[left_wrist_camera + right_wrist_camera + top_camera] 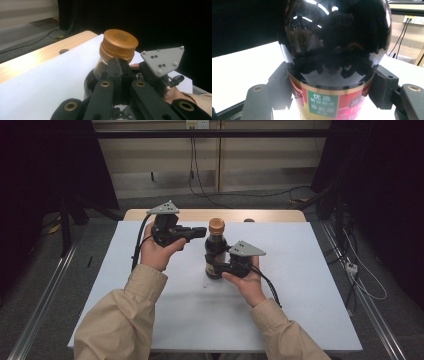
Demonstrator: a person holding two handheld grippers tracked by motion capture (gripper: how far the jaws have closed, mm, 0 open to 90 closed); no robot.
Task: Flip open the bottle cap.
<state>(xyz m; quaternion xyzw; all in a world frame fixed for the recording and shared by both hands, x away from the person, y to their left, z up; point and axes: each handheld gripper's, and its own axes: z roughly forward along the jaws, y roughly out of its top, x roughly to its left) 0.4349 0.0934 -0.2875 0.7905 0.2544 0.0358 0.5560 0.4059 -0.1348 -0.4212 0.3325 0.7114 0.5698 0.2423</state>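
On the white desk [300,285], our right claw [214,266] squeezes the dark bottle [215,251]; our left claw [202,231] is shut, empty, near its cap [118,45].

glossy dark bottle [337,37], matt white table [300,270]

Bottle [215,251] upright on table [300,285], between grippers, seemingly mid-table.

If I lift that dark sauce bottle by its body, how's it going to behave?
The bottle is probably slippery: its dark shoulder is glossy and mirror-like. It looks fairly full, so likely heavy for its size. Tall and narrow, it may tip if nudged near the cap; the right claw grips low.
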